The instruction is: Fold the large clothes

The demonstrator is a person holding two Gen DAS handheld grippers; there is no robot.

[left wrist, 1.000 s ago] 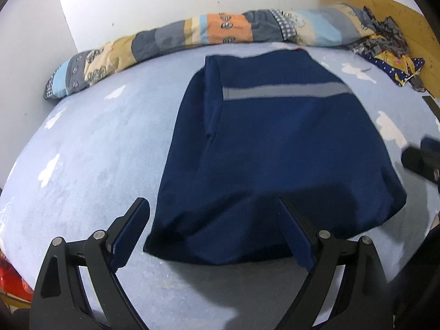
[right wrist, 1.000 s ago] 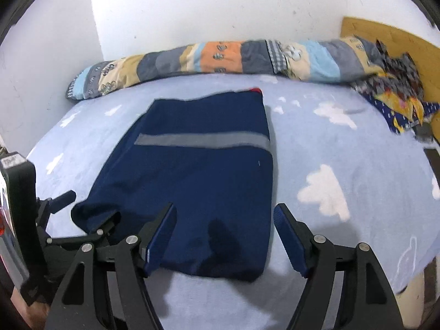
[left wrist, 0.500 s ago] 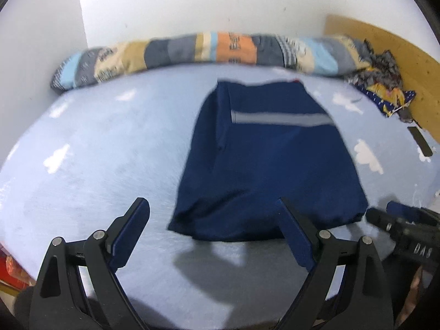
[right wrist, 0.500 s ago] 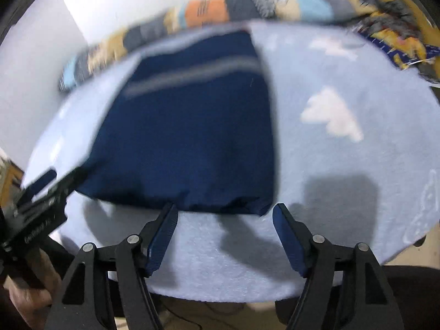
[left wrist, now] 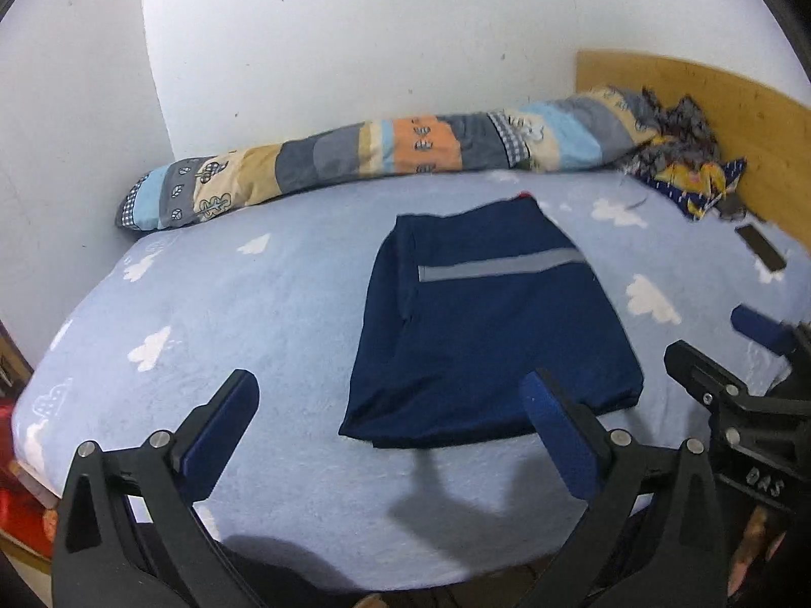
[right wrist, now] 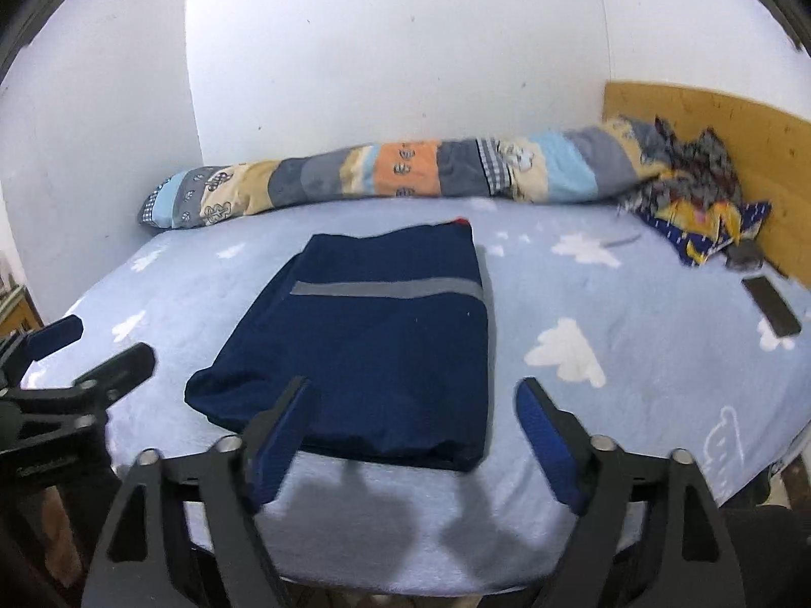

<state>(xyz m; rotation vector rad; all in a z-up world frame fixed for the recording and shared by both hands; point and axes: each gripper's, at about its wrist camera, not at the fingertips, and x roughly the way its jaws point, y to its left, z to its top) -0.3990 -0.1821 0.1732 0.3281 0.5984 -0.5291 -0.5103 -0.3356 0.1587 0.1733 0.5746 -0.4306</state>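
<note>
Bed point(left wrist: 304, 456): covered by a pale blue sheet printed with white clouds, set against white walls, a wooden headboard point(right wrist: 709, 121) seen at the far right. Patchwork quilt roll point(left wrist: 385, 152): laid along the far edge against the wall. Navy garment point(left wrist: 486, 334): folded into a rough rectangle and laid flat near the middle of the bed, a grey stripe point(right wrist: 390, 290) crossing its far third, a small red tip showing at its far edge; it is judged soft, light and limp, likely to sag and slide on itself when lifted, so hold is best taken at the two near corners, through all layers at once. Crumpled patterned cloth point(right wrist: 699, 213): heaped beside the headboard. Left tongs point(left wrist: 390, 418): spread wide, having just been opening, nothing between the pads, held short of the garment's near edge. Right tongs point(right wrist: 415, 420): likewise spread, having just been opening, nothing gripped, the near hem seen between the pads but not touched. Dark flat device point(right wrist: 770, 311): laid on the sheet near the headboard. From the left wrist view the doubled left edge of the garment is shown; from the right wrist view the thick near right corner is shown more plainly.
</note>
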